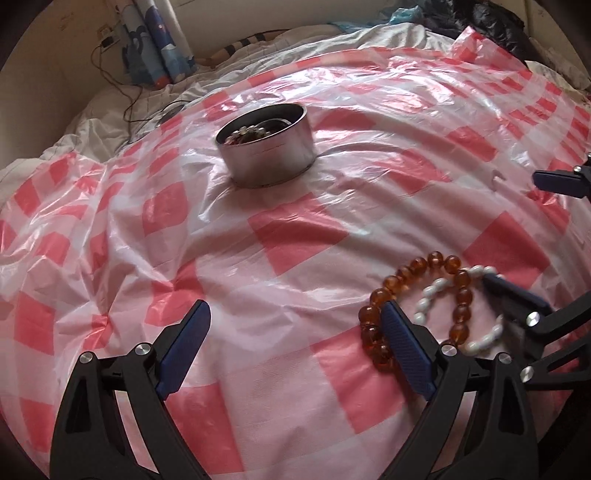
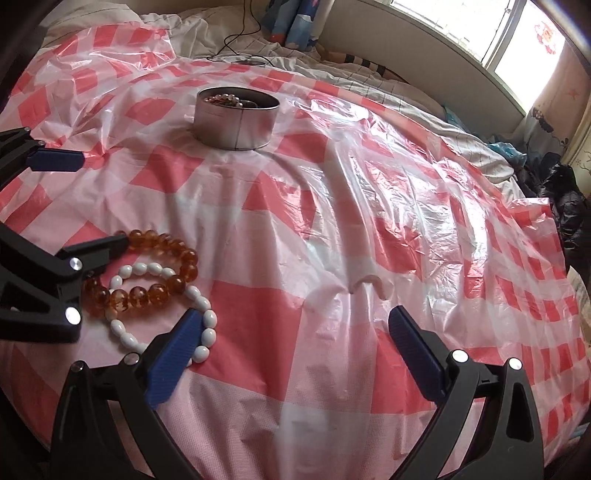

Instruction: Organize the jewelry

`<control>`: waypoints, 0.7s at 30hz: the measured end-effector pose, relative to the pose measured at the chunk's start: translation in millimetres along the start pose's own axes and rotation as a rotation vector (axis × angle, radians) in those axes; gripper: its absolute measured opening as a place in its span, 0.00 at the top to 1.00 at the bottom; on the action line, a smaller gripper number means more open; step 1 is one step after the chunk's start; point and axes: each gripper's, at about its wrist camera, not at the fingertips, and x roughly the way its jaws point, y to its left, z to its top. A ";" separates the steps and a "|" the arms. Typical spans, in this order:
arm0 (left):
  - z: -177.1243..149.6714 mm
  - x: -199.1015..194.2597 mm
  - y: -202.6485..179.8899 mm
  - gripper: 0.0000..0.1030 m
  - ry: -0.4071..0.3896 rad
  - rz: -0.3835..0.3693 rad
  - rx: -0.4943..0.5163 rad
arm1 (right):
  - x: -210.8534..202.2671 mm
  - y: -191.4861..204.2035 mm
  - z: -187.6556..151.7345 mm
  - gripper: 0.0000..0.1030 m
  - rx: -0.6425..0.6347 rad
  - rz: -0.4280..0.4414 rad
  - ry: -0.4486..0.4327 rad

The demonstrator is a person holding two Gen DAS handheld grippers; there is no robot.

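Left claw [image 1: 295,325] spread wide, right claw [image 2: 295,328] wide, flanking 2 bracelets [image 2: 159,280]

Daylight streaming through a window [image 2: 517,33] at the bed's far side, white quilt [image 1: 110,110] lying rumpled, blue patterned curtain [image 1: 162,40] hanging — black cable [image 1: 129,92] trailing down a beige wall [image 1: 55,74].

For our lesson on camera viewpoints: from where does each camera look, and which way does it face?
Left wrist: sits on the left tool, facing across the checked plastic sheet toward the metal tin; its own open fingers show.
Right wrist: sits on the right tool, facing the tin from the other side; its open fingers show.
Shared: tin, amber bracelet, white bracelet, each other's tool.
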 end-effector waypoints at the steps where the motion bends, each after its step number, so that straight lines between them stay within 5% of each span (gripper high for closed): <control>1: -0.2 -0.2 7.5 0.13 0.000 0.032 -0.026 | 0.4 -3.0 0.0 0.07 0.013 -0.011 0.000; 4: -0.3 -6.7 33.8 0.13 -0.024 0.137 -0.123 | -0.7 -11.5 0.1 0.07 0.050 -0.034 -0.007; 7: -2.3 -10.4 50.5 0.13 -0.029 0.093 -0.206 | -14.3 -12.8 0.9 0.07 0.060 -0.002 -0.077; 11: -0.6 -8.9 31.9 0.13 -0.034 0.027 -0.115 | -36.6 -0.4 1.0 0.07 0.005 0.148 -0.186; 14: 1.2 -6.3 11.1 0.13 -0.038 0.000 -0.027 | -28.2 -2.9 3.8 0.08 0.041 0.302 -0.137; 19: 1.5 -3.2 4.6 0.15 -0.021 -0.089 -0.042 | -9.1 -33.1 3.3 0.28 0.258 0.531 -0.063; 21: 0.5 -0.4 8.0 0.31 -0.005 -0.147 -0.072 | -1.8 -42.9 1.4 0.46 0.321 0.566 -0.038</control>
